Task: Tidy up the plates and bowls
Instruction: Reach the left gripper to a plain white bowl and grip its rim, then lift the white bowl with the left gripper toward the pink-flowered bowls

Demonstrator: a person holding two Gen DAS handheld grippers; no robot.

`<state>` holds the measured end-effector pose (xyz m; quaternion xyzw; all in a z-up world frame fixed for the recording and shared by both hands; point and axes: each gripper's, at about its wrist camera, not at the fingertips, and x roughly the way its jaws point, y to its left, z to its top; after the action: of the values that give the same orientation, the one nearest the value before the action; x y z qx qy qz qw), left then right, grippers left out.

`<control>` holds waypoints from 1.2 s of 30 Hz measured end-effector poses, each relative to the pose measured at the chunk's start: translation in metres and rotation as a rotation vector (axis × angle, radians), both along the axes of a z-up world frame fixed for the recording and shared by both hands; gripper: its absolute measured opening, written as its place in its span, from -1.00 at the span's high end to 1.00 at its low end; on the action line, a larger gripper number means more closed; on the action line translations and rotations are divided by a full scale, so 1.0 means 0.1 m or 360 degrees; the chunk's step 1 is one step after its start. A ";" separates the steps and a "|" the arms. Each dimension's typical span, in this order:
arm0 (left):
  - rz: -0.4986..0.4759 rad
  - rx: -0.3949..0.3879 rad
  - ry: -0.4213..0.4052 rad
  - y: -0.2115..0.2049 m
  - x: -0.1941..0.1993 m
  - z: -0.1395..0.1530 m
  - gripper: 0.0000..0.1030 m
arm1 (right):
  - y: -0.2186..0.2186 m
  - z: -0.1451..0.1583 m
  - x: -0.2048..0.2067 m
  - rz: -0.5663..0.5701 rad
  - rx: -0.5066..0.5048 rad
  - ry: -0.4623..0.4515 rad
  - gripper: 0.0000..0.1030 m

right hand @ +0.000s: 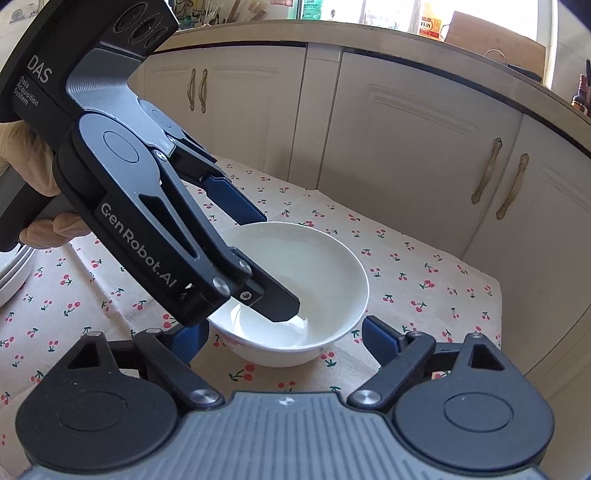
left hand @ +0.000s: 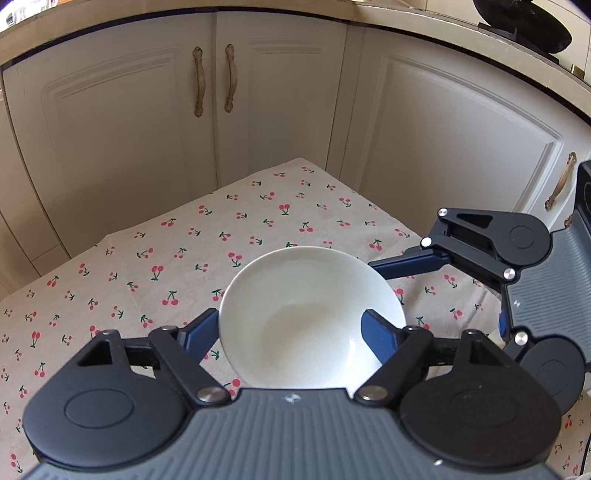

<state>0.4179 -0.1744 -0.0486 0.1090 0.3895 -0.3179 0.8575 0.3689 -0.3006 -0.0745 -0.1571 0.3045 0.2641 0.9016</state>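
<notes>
White empty bowl (left hand: 310,314) sits upright on the cherry-print desk (left hand: 147,258); left tongs (left hand: 295,332) pinch its rim, right tongs (right hand: 284,339) straddle it, parted.

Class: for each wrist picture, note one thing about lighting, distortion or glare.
Left wrist: fisheye bends the cabinet doors and countertop edge into curves; white bowl evenly lit. Right wrist: the window behind the counter is overexposed; the bowl shows a soft sheen inside.
</notes>
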 end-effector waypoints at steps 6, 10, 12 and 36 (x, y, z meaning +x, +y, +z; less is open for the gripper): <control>-0.0001 -0.0019 0.0020 0.02 0.05 0.00 -0.44 | 0.00 -0.01 0.03 0.0004 0.0014 0.0016 -0.76; -0.0001 -0.0018 0.0029 0.03 0.06 0.00 -0.38 | 0.01 0.00 0.05 -0.0003 0.0014 0.0025 -0.76; 0.0001 -0.0016 0.0033 0.03 0.07 -0.01 -0.36 | 0.02 0.00 0.04 -0.0005 0.0008 0.0023 -0.76; -0.0044 -0.0034 0.0007 0.05 -0.28 0.26 -0.37 | 0.06 0.24 -0.25 -0.0041 -0.0030 0.0033 -0.75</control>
<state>0.3896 -0.1696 -0.0227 0.1044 0.3864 -0.3341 0.8533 0.3441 -0.2946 -0.0507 -0.1589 0.3182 0.2514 0.9002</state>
